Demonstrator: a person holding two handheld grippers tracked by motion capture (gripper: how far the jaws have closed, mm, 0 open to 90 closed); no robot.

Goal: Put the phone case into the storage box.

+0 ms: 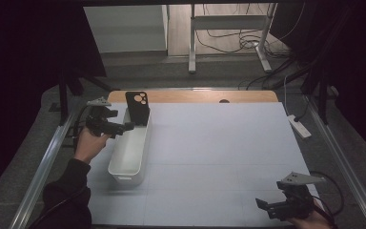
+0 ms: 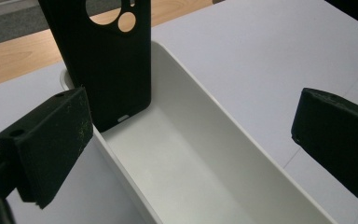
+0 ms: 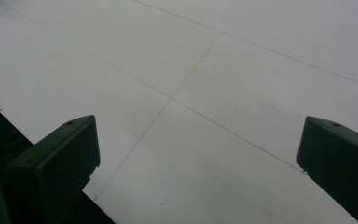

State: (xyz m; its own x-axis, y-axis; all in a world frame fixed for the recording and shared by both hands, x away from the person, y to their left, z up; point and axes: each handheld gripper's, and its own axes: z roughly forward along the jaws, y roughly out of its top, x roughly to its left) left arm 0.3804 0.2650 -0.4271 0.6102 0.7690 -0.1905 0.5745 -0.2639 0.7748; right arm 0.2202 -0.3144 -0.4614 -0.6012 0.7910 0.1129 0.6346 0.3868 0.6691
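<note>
- At the far end of the white bin, upper left of the counter: phone case (image 1: 137, 108), black, with round camera cut-outs near its top. It stands nearly upright on its short lower edge inside the bin and leans against the far end wall. In the left gripper view the phone case (image 2: 107, 65) has its lower edge on the bin floor; nothing grips it.
- White bin (image 1: 129, 152): long, narrow and open-topped, lying lengthwise away from the person. Its inside behind the case is bare, as the left gripper view of the white bin (image 2: 205, 140) shows.
- Left gripper (image 1: 124, 127): held in the person's left hand (image 1: 89, 143) just left of the bin's far end, pointing toward the case. Its jaws are spread wide, one on each side of the bin in its own view, with the case beyond them and apart from both pads.
- Right gripper (image 1: 265, 208): held low at the near right corner of the counter, well apart from the bin. Its jaws are spread wide over bare surface, with nothing between them.
- Counter (image 1: 219, 152): pale grey sheet with faint seam lines, with a wooden strip (image 1: 195, 97) showing along its far edge.
</note>
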